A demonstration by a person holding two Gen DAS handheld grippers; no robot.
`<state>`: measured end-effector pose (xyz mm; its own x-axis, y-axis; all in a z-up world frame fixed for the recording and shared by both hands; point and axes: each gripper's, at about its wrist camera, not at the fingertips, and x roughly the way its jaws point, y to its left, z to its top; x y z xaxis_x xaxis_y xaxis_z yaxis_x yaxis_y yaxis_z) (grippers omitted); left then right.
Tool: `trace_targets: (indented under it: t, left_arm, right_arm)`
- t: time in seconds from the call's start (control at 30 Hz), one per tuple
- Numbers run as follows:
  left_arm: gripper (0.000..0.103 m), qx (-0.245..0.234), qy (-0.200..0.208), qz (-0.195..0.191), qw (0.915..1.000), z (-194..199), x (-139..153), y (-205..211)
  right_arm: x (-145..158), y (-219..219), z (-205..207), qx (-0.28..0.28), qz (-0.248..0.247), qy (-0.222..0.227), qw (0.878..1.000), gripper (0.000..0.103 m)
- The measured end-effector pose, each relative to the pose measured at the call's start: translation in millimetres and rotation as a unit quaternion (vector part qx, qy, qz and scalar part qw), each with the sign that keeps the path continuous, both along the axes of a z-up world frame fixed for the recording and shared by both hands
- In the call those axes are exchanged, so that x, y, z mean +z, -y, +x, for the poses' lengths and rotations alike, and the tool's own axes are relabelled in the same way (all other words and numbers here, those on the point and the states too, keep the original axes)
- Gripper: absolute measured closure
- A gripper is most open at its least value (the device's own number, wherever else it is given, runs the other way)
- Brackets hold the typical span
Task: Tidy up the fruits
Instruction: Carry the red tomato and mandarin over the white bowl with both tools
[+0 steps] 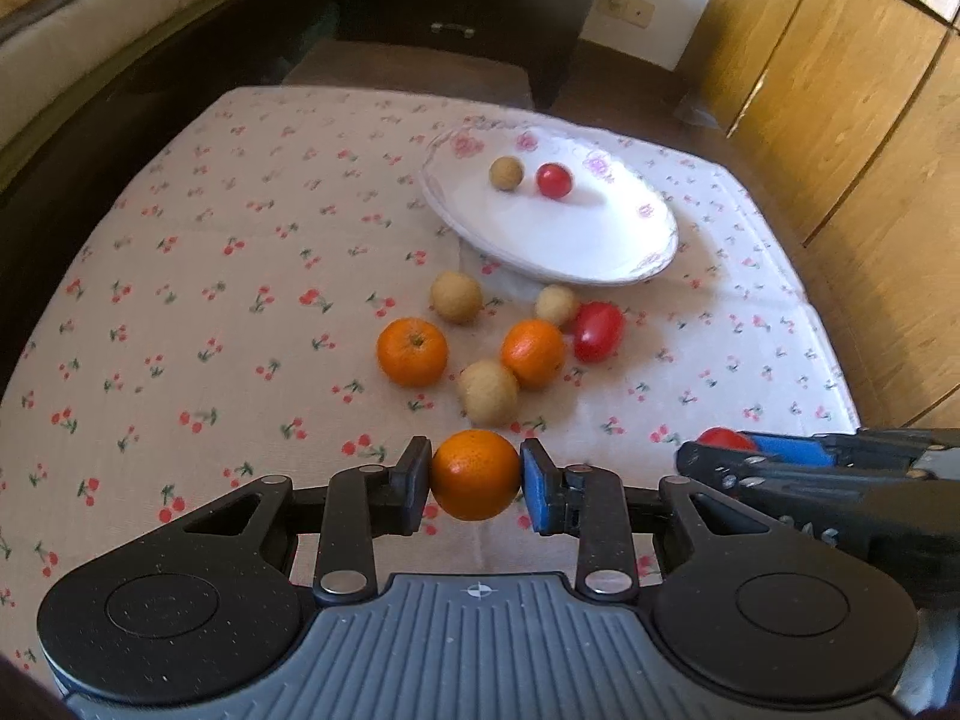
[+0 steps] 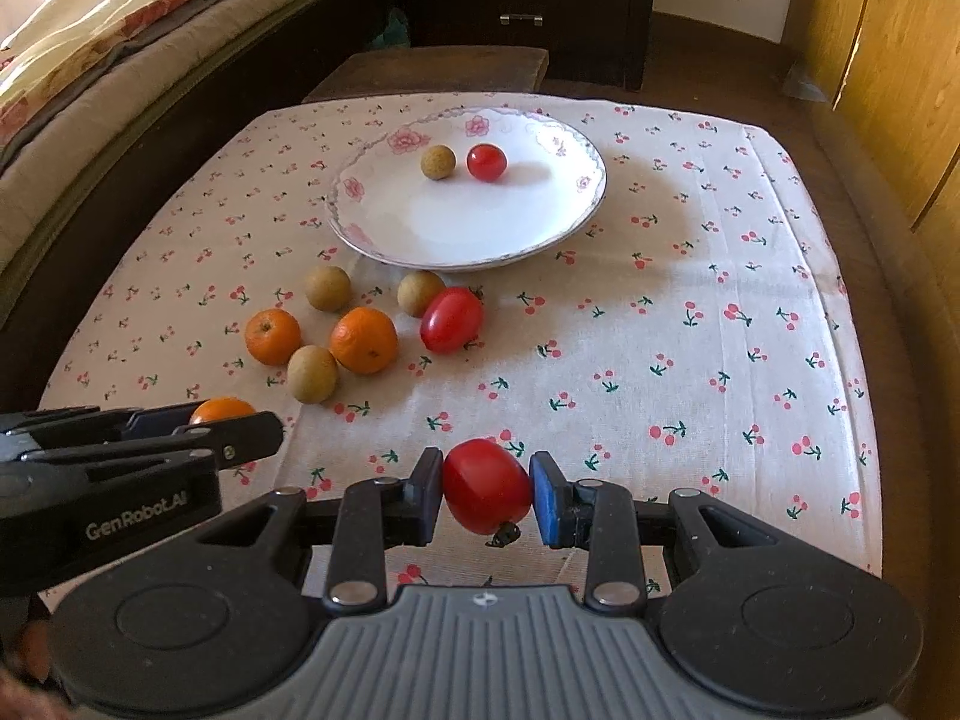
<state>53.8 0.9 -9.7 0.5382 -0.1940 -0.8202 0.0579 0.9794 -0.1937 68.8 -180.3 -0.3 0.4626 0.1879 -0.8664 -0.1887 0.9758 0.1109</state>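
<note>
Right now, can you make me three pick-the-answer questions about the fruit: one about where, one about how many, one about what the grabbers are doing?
1. Where is the plate?
A. Beyond the loose fruit
B. Under the right gripper
C. On the bed

2. How many fruits lie on it?
A. Five
B. Two
C. None

3. What is the left gripper doing?
A. Open, empty
B. Gripping a cherry tomato
C. Gripping an orange

Answers: 1 A, fruit cluster lies nearer; 2 B, one longan and one small tomato; 3 C, jaws press its sides.
</note>
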Motion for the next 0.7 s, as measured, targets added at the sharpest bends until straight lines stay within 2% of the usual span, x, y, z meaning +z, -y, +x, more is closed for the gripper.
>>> trace_targets:
  t: [0.7]
  left_arm:
    - [0.063,0.006,0.027,-0.007,0.9996,41.9,20.8,9.0]
  right_arm:
    - [16.6,1.7,34.5,-0.023,0.035,0.027,0.999,0.070]
